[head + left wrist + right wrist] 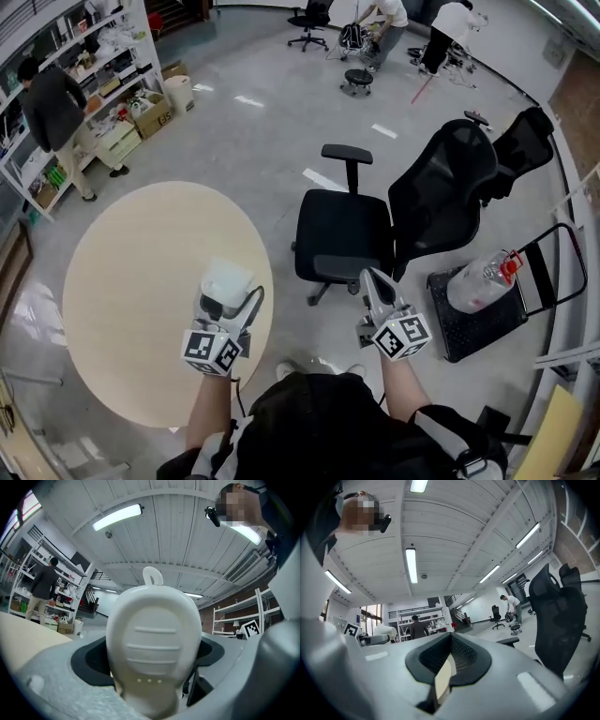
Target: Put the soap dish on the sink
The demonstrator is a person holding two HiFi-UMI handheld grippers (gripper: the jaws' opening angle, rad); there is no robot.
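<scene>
Soap dish (pixel 153 641), white, ribbed, oval

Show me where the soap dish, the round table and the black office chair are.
soap dish (pixel 152 639): left gripper view, on its ribbed face.
round table (pixel 131 281): head view, on the bare top.
black office chair (pixel 342 232): head view, on the seat.

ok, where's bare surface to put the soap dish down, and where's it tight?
The round table is bare across its visible top, from the left gripper holding the soap dish out to its far rim. Tight: the right side, where the shut right gripper hangs by the office chair, with a cart and bottle beyond. No sink in view.
</scene>
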